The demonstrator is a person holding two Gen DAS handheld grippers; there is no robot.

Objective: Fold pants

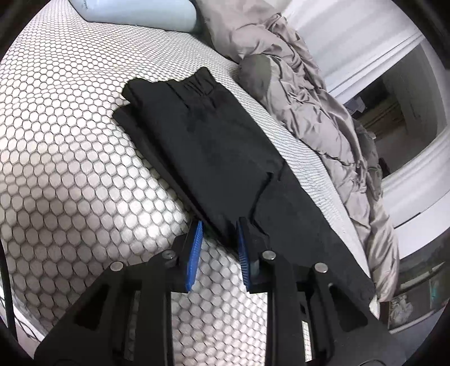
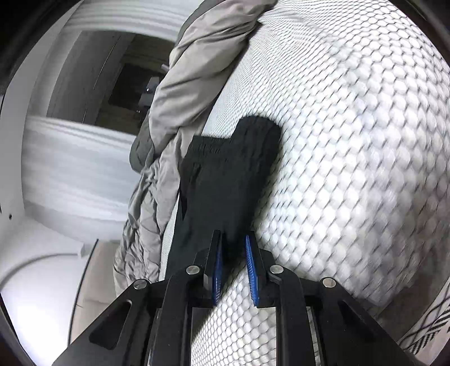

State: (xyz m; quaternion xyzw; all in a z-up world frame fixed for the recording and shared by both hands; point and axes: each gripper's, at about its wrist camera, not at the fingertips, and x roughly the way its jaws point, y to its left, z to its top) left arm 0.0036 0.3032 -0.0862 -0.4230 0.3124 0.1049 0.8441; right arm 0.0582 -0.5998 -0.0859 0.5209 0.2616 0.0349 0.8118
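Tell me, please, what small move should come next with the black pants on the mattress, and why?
Probably take the near end of the black pants and fold it up toward the waistband. They lie lengthwise on the mattress, the leg end still longer, and the left gripper and right gripper sit at that end.

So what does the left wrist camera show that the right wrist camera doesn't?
Only the left wrist view shows the pale blue pillow and the left gripper. Only the right wrist view shows the right gripper and a black-and-white patterned fabric. Both show the folded black pants, the honeycomb mattress and the grey duvet.
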